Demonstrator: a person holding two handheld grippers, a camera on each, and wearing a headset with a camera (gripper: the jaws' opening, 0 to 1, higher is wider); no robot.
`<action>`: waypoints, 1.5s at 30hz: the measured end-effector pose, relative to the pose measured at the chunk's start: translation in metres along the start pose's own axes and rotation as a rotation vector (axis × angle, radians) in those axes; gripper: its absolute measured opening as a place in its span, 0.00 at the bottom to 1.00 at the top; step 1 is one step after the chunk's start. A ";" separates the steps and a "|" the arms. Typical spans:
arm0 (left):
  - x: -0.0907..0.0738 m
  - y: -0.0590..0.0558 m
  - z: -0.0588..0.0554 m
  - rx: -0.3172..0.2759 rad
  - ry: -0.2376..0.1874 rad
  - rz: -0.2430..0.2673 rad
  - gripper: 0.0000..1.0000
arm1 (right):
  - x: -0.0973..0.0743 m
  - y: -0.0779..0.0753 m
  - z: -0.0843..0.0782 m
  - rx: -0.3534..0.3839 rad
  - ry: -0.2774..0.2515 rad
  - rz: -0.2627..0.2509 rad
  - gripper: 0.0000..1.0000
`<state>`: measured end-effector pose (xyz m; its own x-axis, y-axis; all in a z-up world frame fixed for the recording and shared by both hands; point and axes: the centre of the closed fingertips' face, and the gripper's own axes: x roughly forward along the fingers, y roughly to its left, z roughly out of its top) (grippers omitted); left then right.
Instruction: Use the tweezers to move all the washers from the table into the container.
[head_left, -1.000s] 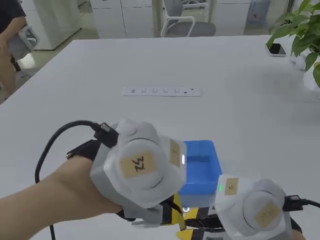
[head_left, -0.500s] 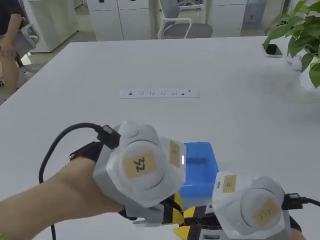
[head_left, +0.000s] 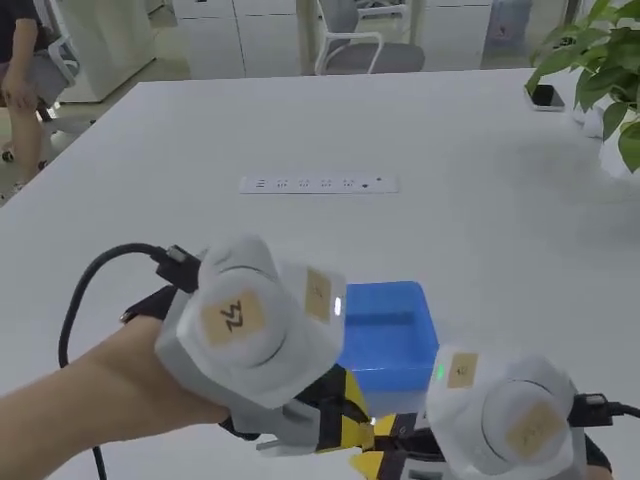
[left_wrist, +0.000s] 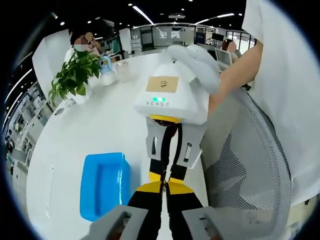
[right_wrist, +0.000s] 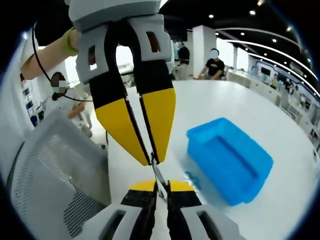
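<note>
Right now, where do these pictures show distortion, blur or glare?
Head view: even light, straight lines. Left gripper view: fisheye curves the table and stretches the blue container. Right gripper view: same curving; ceiling lamps glare, the tweezers look blurred.

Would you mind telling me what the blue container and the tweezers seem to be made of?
The blue container looks like moulded plastic: its colour is uniform and saturated, its corners are rounded, and it has a soft, semi-matte sheen. The tweezers look like bare metal, judging by the thin, silvery strip that catches the light. They are too small and blurred to say more.
</note>
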<state>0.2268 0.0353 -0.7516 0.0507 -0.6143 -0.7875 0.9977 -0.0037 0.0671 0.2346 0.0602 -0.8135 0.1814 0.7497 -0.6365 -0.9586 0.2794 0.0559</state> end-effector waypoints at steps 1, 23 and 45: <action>0.001 0.000 -0.001 0.009 0.007 -0.003 0.00 | 0.000 0.001 0.000 0.004 -0.004 0.000 0.04; 0.016 0.003 0.007 -0.176 -0.101 -0.005 0.14 | 0.011 -0.006 0.000 0.061 0.026 -0.009 0.03; -0.059 -0.008 -0.046 -0.709 -0.457 0.808 0.86 | 0.005 -0.027 -0.002 0.329 -0.113 0.013 0.03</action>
<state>0.2184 0.1079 -0.7342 0.8054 -0.4639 -0.3689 0.4912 0.8708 -0.0227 0.2607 0.0555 -0.8200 0.2109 0.8110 -0.5457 -0.8418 0.4345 0.3203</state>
